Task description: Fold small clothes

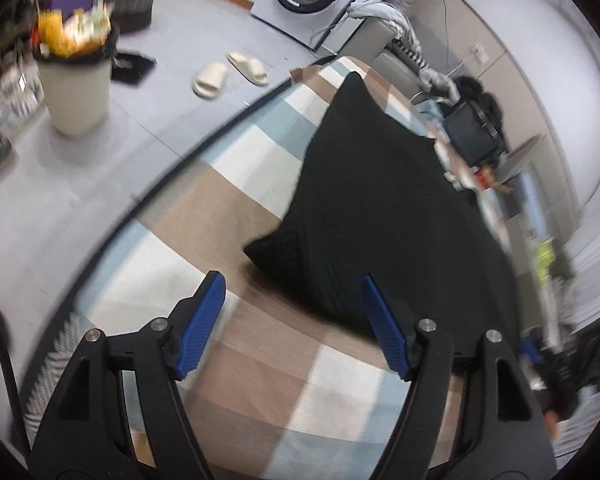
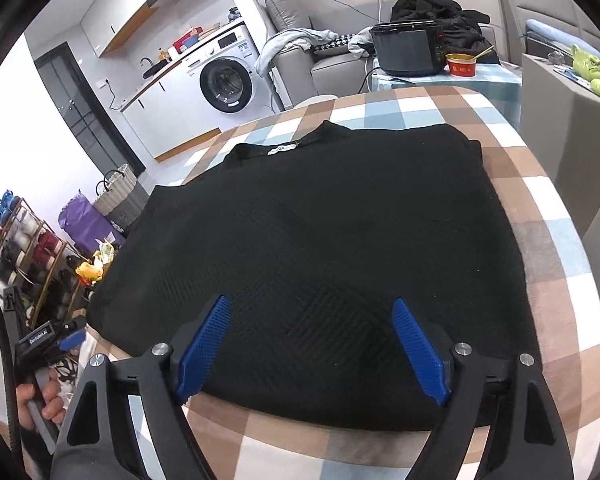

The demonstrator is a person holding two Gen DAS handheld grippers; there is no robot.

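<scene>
On checked table [image 2: 540, 200], black garment [image 2: 320, 240] spread toward twelve o'clock under released right claw [image 2: 316, 344]; left claw [image 1: 292, 312] released, at its corner.

Left of the left gripper [image 1: 292, 320], the bin [image 1: 76, 92] and its contents are motion-blurred. Beyond the right gripper [image 2: 312, 344], the black garment [image 2: 308, 232] hides much of the worktop [image 2: 548, 208], and its label [image 2: 283, 149] is too small to read.
</scene>
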